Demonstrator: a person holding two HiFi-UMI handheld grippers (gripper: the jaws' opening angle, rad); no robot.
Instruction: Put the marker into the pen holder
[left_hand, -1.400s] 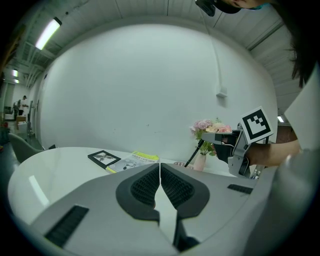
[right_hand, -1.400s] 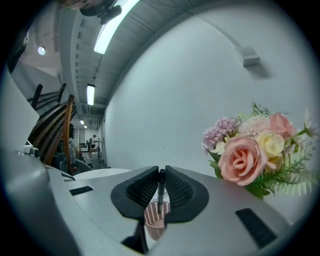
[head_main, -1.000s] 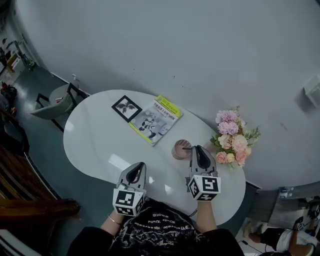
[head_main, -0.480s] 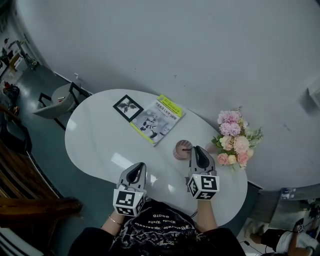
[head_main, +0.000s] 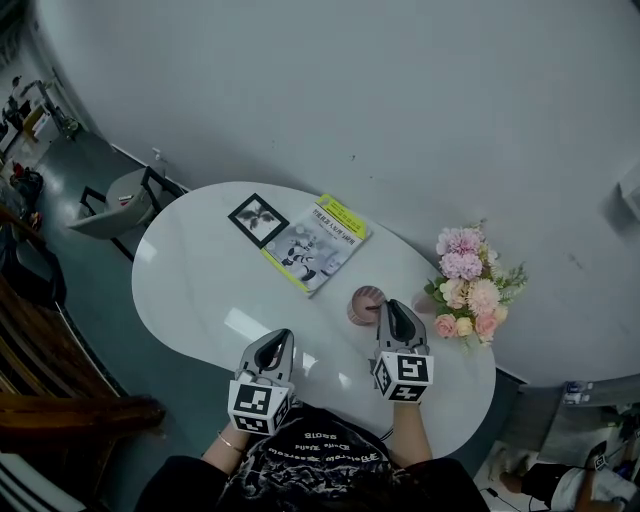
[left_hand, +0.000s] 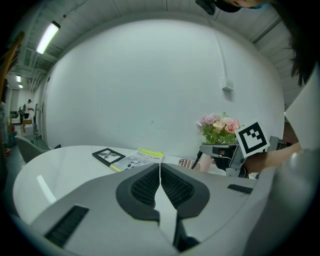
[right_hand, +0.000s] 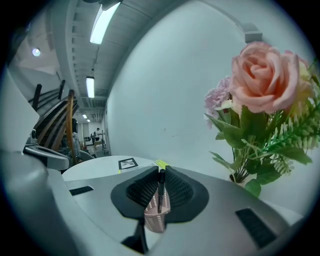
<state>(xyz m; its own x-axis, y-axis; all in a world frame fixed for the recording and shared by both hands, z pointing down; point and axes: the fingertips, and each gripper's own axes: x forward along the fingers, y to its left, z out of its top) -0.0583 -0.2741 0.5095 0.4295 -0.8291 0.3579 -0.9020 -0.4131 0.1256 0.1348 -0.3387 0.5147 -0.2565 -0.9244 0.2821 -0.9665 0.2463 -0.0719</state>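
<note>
**Marker clamped in the right gripper, at the pen holder's mouth**

I see the thin black marker (right_hand: 160, 192) standing nearly upright between the dark ribbed pads of the grey right gripper (right_hand: 161, 172). The jaws are narrow and pressed on the marker's barrel from both sides. The upper end pokes out at 12 o'clock above the pads. The lower end runs down toward 6 o'clock, across the rim of the pink perforated pen holder (right_hand: 152, 220).

In the right gripper view the holder sits straight beyond the jaws, below the grip. I cannot tell whether the marker's tip is inside the cup or just at its mouth. From the left gripper view the marker leans from the right gripper down toward the holder's rim.

In the head view the holder stands at about 10 o'clock of the right gripper's tips, just beside them, on the glossy white oval table (head_main: 200, 280).

The grey left gripper (left_hand: 160, 170) hangs over the near table edge, at about 8 o'clock of the holder and well apart from it. Its jaws are pressed together with nothing between them.

Further out, a magazine with a yellow-green edge and a grey cover picture (head_main: 315, 243) lies flat at 11 o'clock of the holder. A small black-framed picture (head_main: 258, 218) lies just beyond it at 10 o'clock. A bunch of pink and cream flowers with green leaves (head_main: 468, 285) stands at 3 o'clock of the holder, near the table's right end.
</note>
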